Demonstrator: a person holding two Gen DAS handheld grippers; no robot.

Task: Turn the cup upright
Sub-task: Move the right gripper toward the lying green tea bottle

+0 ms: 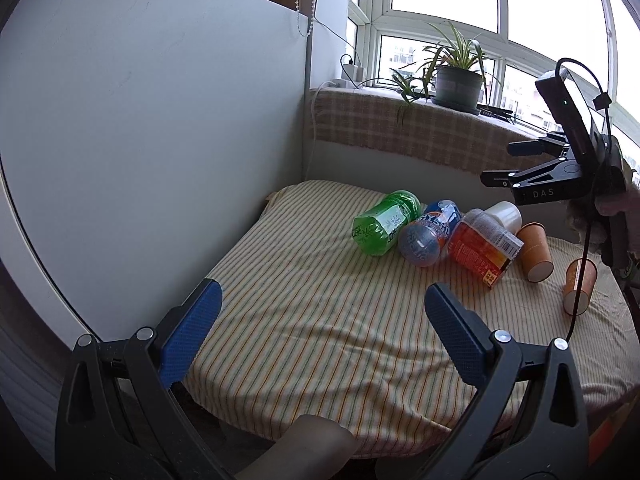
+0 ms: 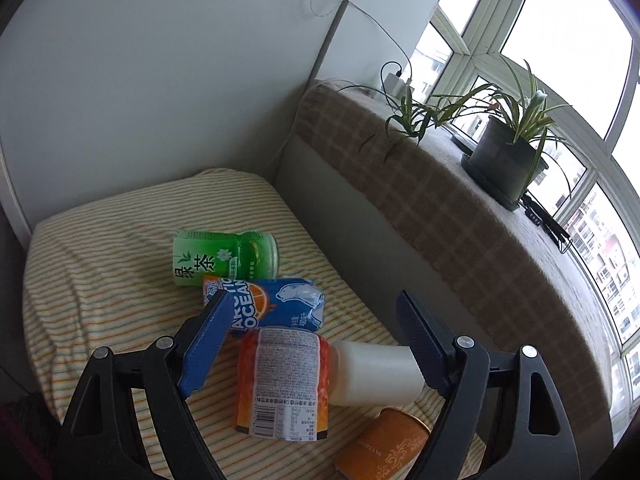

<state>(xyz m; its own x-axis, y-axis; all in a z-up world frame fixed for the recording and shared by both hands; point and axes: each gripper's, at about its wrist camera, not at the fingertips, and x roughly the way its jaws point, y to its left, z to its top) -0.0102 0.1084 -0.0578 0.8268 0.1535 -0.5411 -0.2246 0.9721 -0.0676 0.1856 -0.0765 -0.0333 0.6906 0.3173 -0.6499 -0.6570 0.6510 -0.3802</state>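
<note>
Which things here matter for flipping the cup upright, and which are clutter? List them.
Job:
orange cup, on its side
second orange cup, on its side
right claw, open
left claw, open

Clutter:
green bottle
blue bottle
orange bottle
potted plant

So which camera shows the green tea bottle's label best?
The right wrist view: the green tea bottle lies side-on there, its label characters facing the camera. The left wrist view shows the bottle at an angle, the label foreshortened and blurry.
</note>
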